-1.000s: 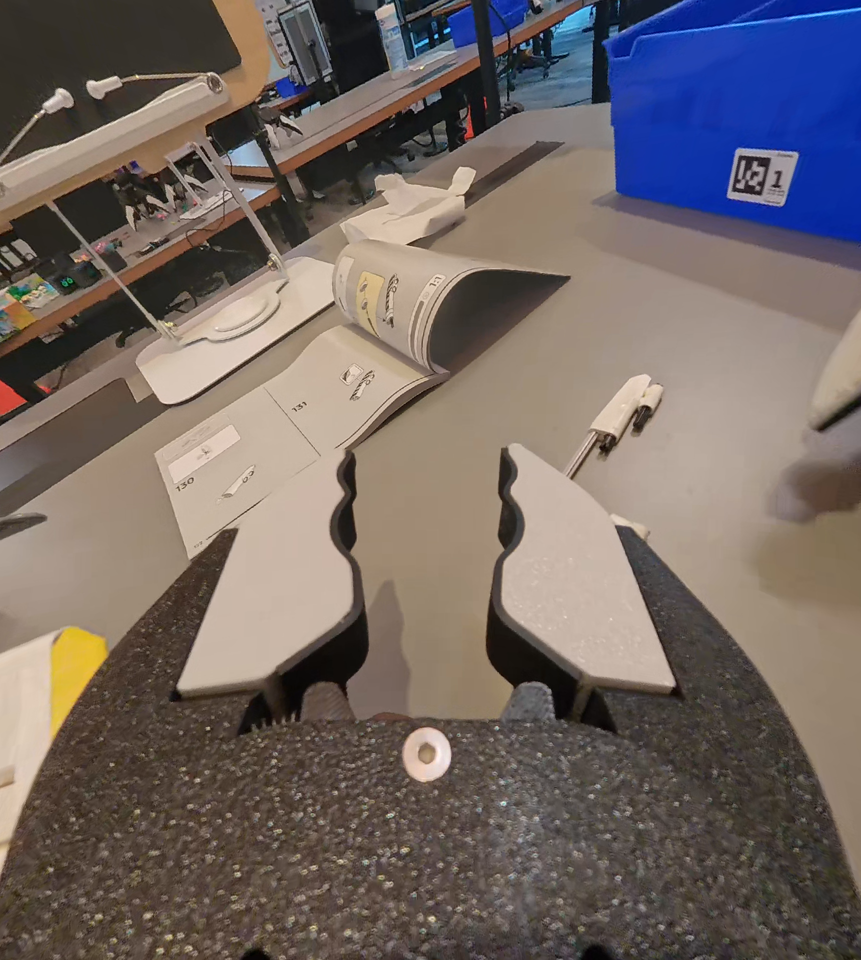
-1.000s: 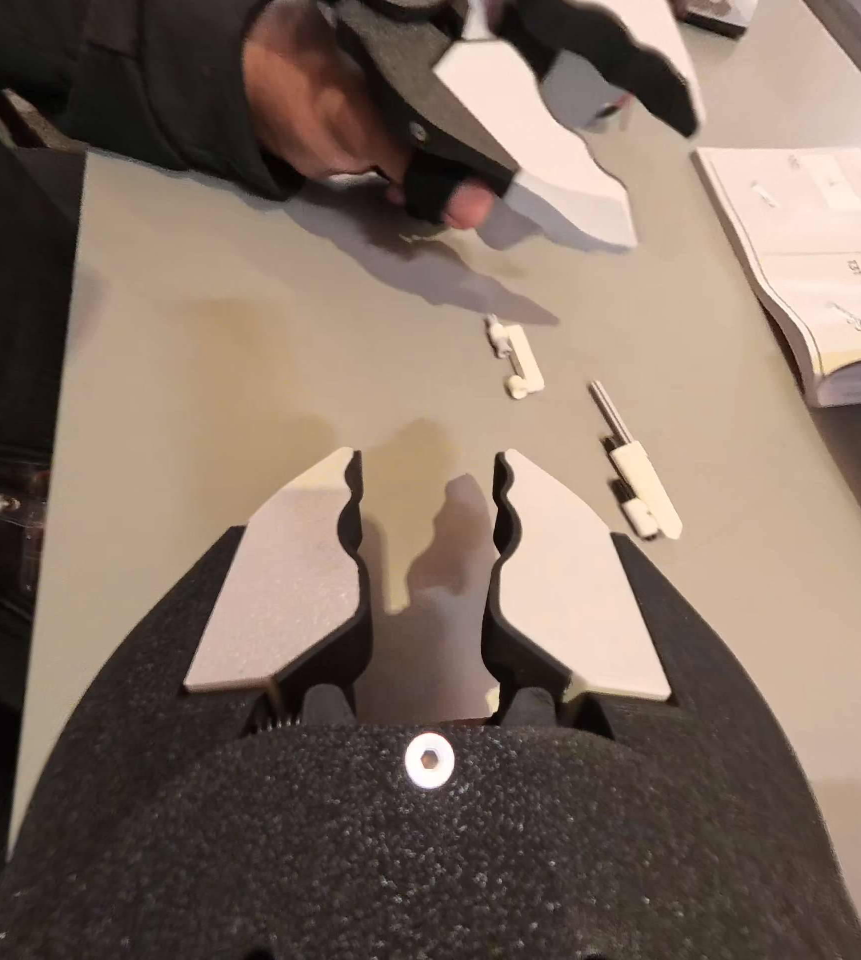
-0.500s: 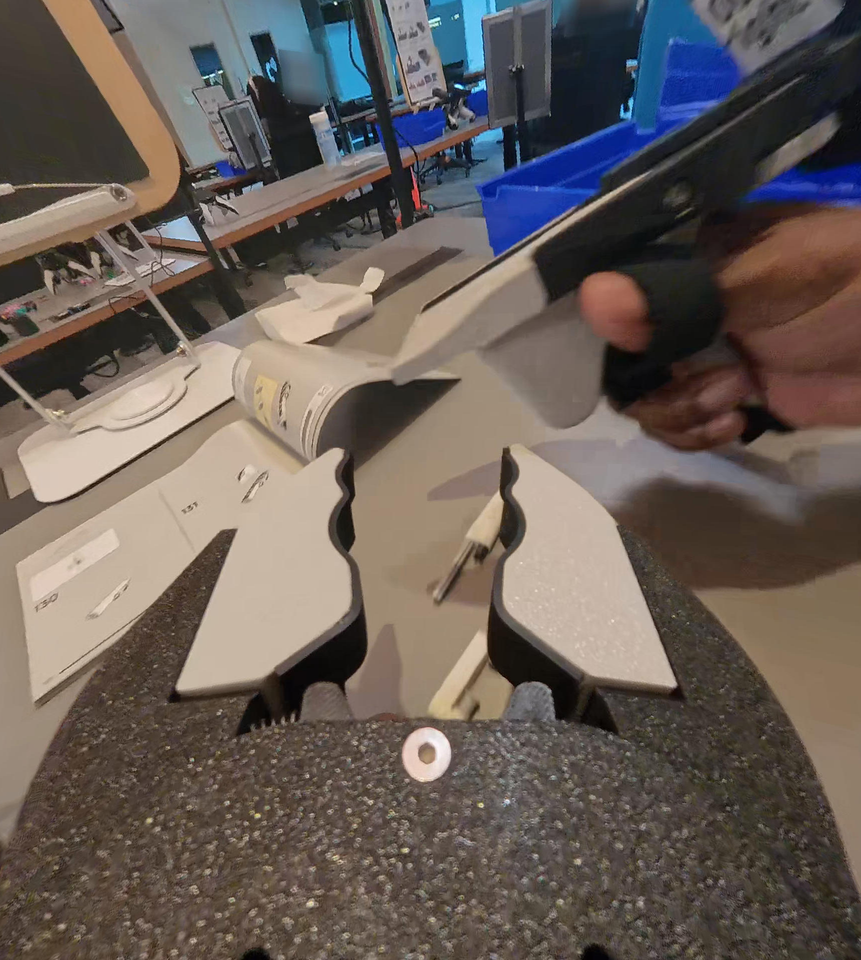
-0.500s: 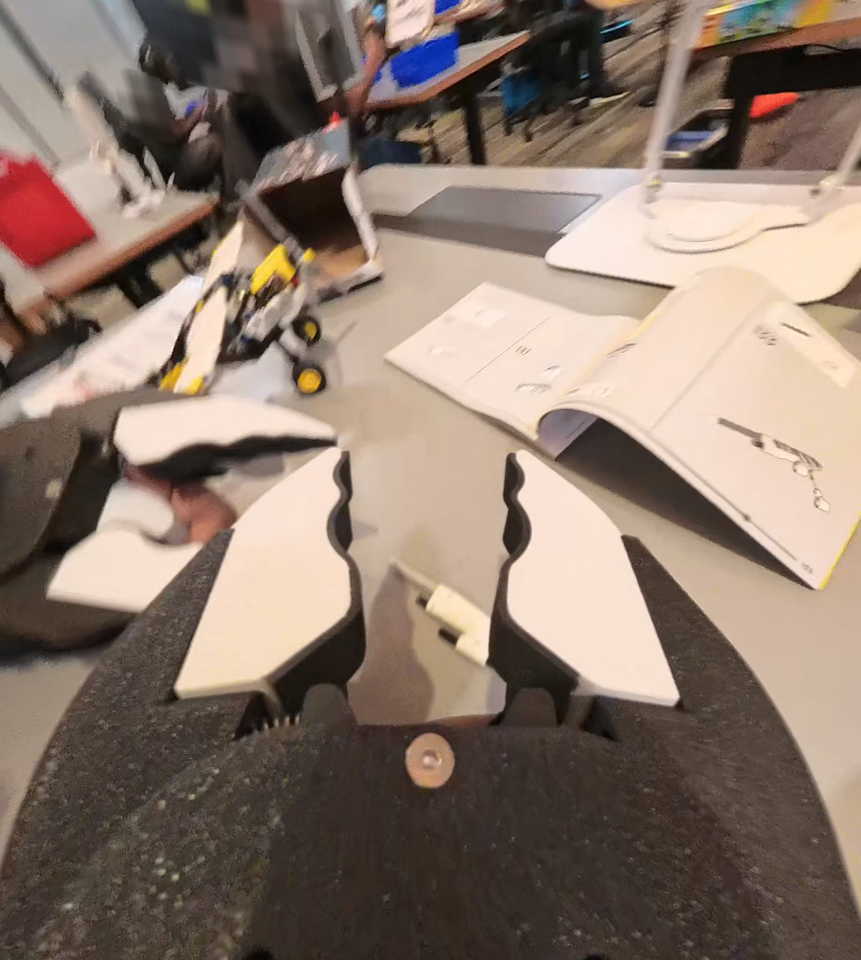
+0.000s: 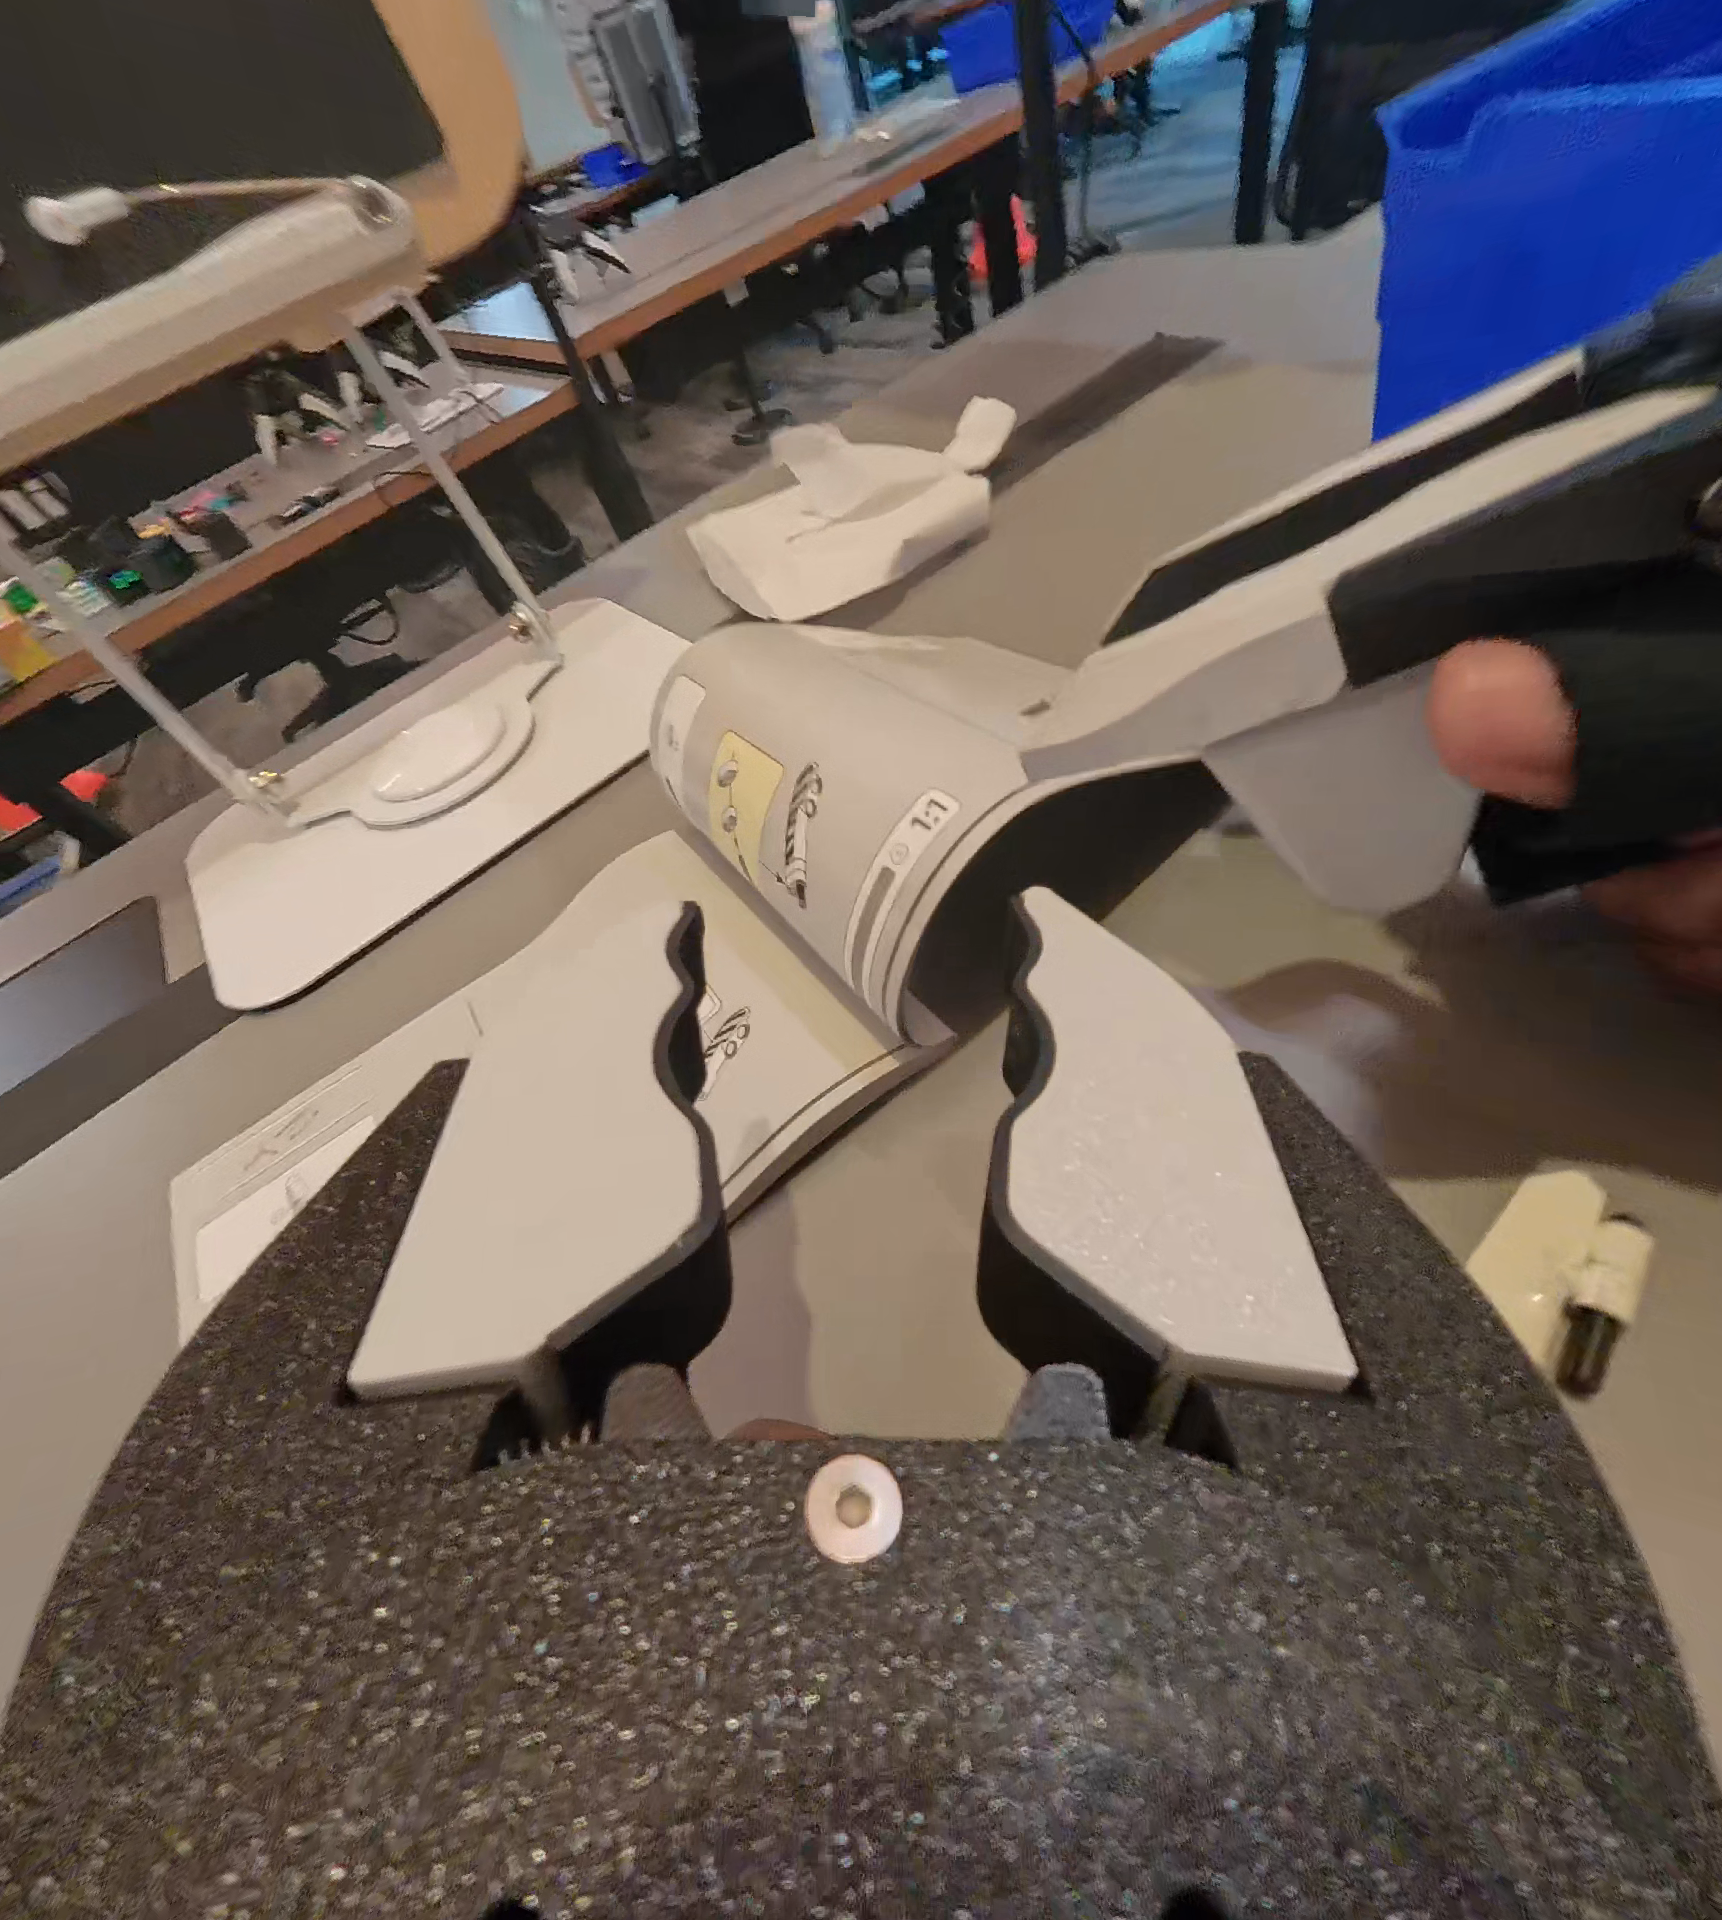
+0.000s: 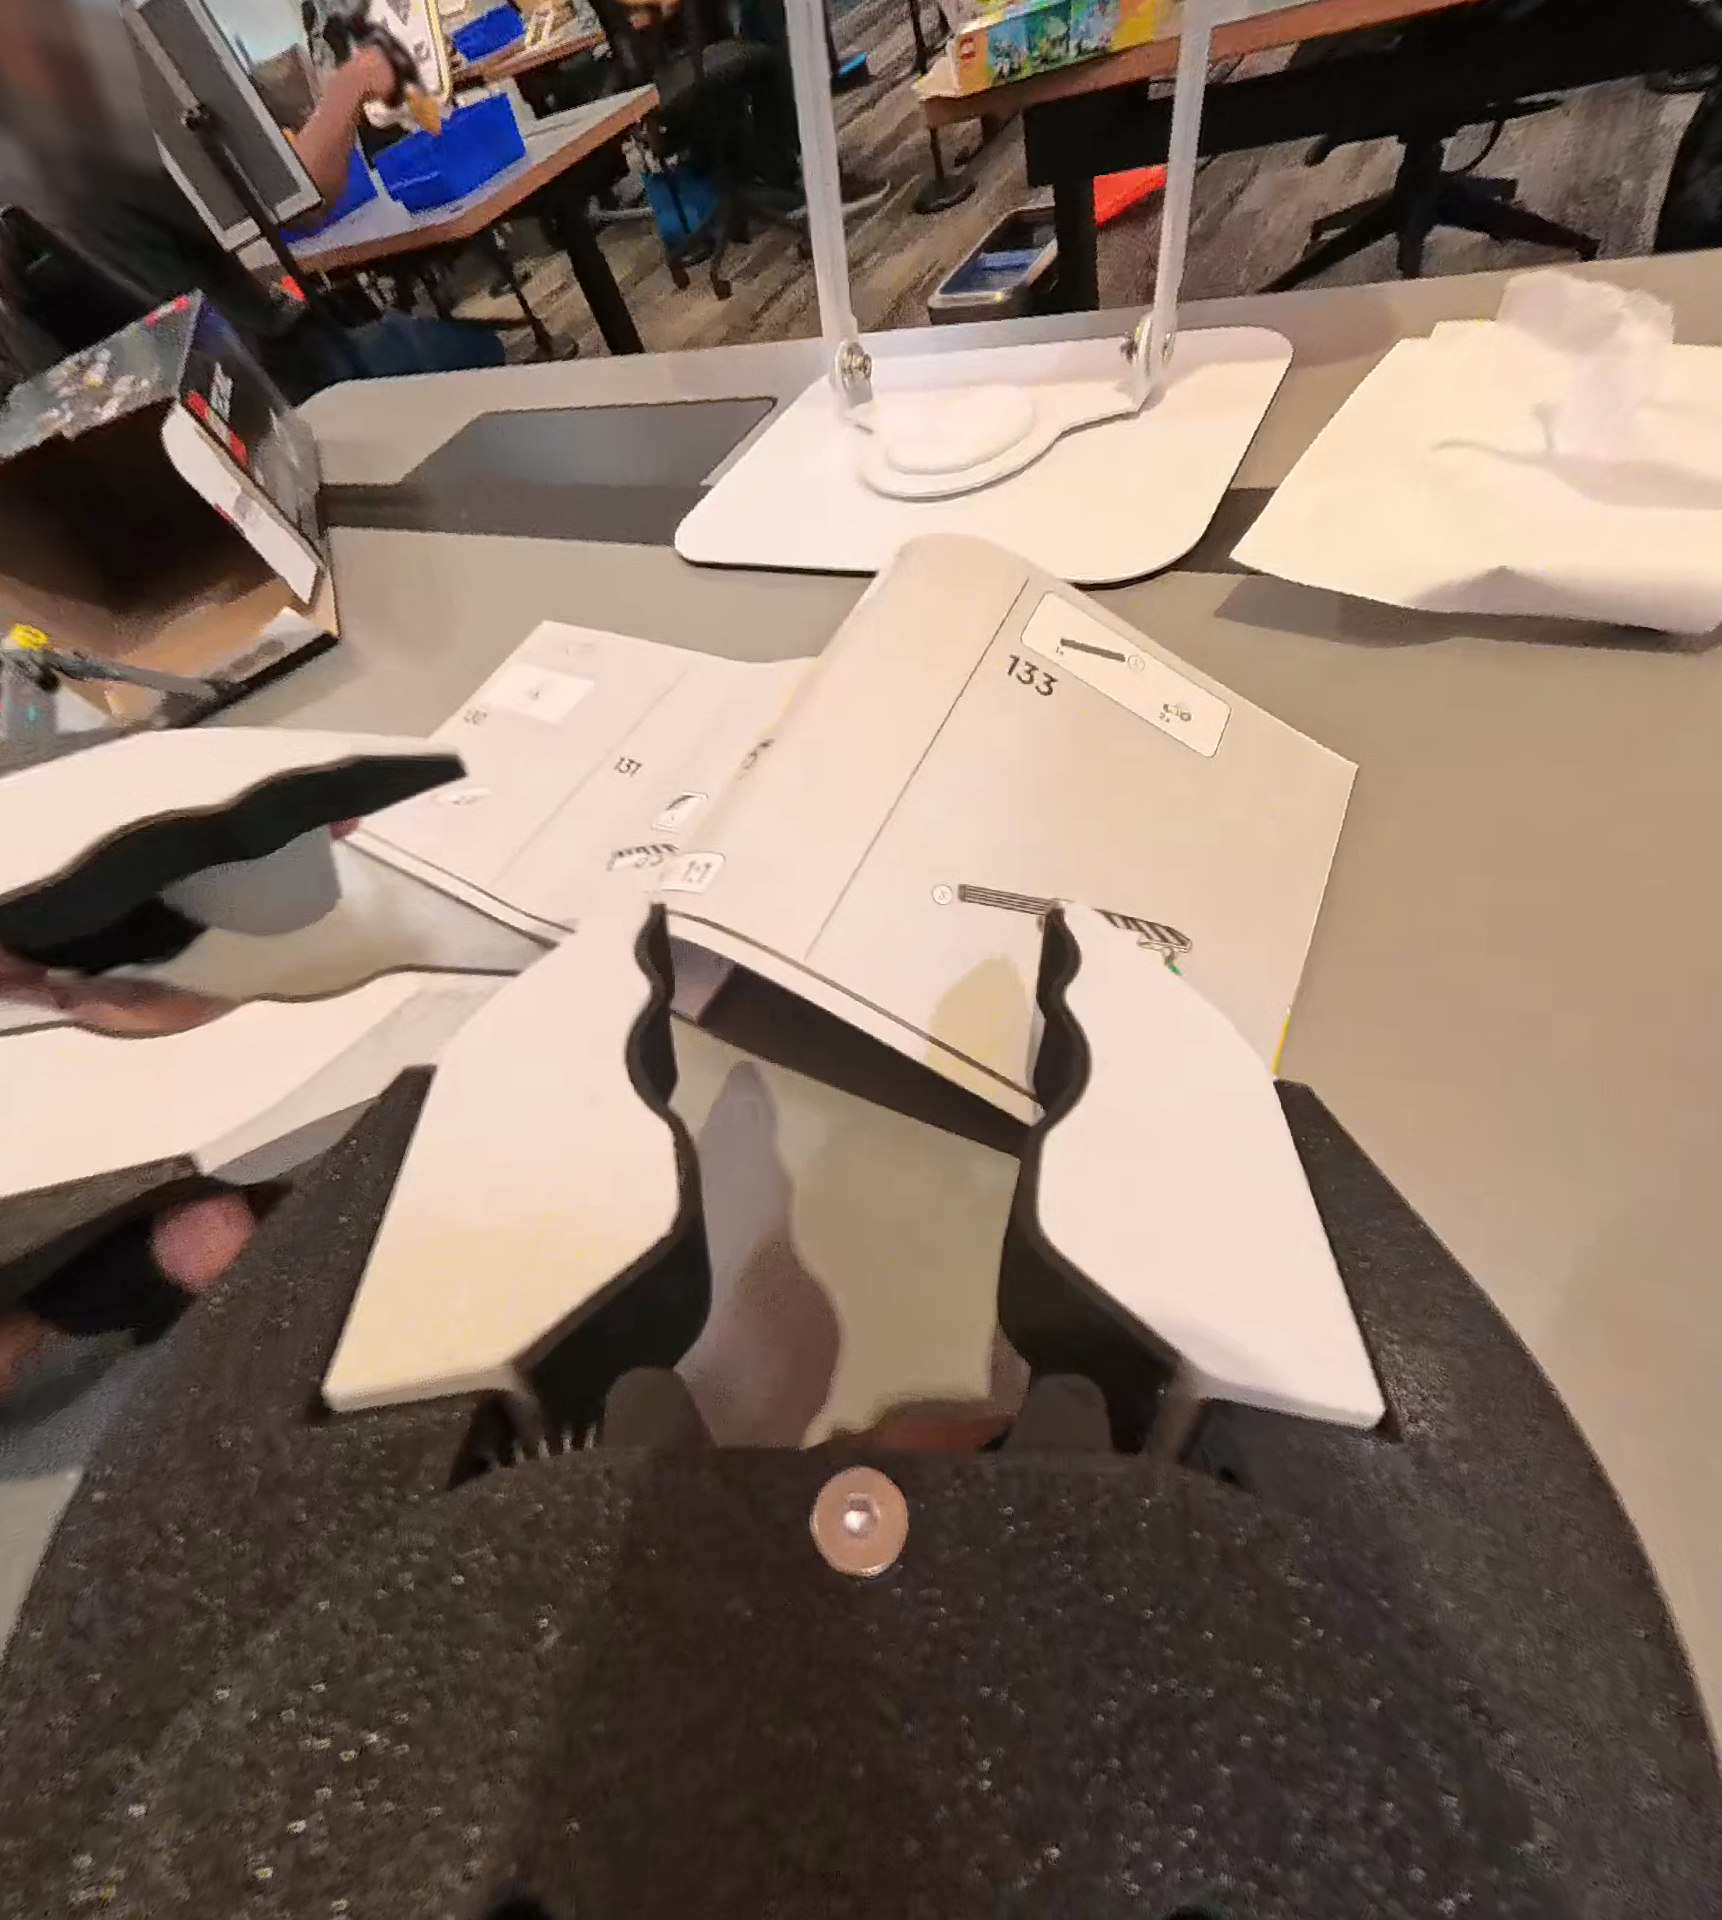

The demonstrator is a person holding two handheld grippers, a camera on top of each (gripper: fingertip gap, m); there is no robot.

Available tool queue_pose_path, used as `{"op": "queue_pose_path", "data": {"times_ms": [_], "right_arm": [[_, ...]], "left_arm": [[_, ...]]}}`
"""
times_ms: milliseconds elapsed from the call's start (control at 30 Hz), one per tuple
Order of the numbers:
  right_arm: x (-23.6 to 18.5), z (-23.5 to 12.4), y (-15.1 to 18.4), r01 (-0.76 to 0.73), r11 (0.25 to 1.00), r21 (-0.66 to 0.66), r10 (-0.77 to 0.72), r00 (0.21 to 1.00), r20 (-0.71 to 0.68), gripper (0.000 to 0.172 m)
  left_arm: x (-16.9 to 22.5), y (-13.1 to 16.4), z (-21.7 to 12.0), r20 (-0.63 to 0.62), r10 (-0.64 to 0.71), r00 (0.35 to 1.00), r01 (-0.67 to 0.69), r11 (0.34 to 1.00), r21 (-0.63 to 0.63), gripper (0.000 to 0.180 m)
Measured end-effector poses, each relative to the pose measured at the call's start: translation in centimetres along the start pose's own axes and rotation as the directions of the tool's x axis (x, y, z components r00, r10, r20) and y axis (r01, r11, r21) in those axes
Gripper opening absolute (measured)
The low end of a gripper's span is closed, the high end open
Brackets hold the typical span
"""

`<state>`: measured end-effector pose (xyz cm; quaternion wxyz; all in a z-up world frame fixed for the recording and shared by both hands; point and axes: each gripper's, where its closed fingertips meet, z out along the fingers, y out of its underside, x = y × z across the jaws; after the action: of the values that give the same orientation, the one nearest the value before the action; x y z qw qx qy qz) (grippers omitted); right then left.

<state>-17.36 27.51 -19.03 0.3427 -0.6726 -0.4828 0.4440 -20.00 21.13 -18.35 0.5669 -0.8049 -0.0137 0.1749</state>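
The left claw [image 5: 852, 997] stands wide with nothing between its fingers, low over the grey tabletop [image 5: 1459, 1091]. At its 12 o'clock lies an open booklet [image 5: 805, 790]; one leaf curls up into a roll just ahead of the fingertips, apart from them. At its 4 o'clock a small white part [image 5: 1553, 1262] lies on the tabletop, its lower end dark and blurred. The right claw [image 6: 852, 997] also stands wide and bare, and the booklet's [image 6: 1044, 790] raised leaf arches at its 12 o'clock, the near edge passing behind both fingertips; whether they touch it cannot be told. A lamp base [image 6: 992, 457] sits beyond, crumpled white paper [image 6: 1563, 478] at 2 o'clock, an open box [image 6: 130, 499] at 10 o'clock. The lamp's head is cut off and the toy parts at the left edge are blurred
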Motion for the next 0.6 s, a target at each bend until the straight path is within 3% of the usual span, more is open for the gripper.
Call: {"op": "queue_pose_path", "data": {"times_ms": [233,433,600], "right_arm": [[-0.3,0.2,-0.1,0.119,0.993,0.008,-0.119,0.993,0.003,0.07],[-1.2,0.0,-0.2,0.136,0.991,0.012,-0.137,0.99,0.04,0.071],[-2.1,0.0,0.3,0.155,0.988,-0.016,-0.153,0.983,0.104,0.073]], "left_arm": [[-0.8,1.0,0.0,-0.031,0.029,0.999,-0.03,0.999,-0.02,0.057],[0.0,1.3,-0.1,-0.166,-0.123,0.978,0.115,0.992,-0.06,0.054],[0.8,1.4,0.3,-0.241,-0.14,0.96,0.12,0.988,-0.093,0.054]]}}
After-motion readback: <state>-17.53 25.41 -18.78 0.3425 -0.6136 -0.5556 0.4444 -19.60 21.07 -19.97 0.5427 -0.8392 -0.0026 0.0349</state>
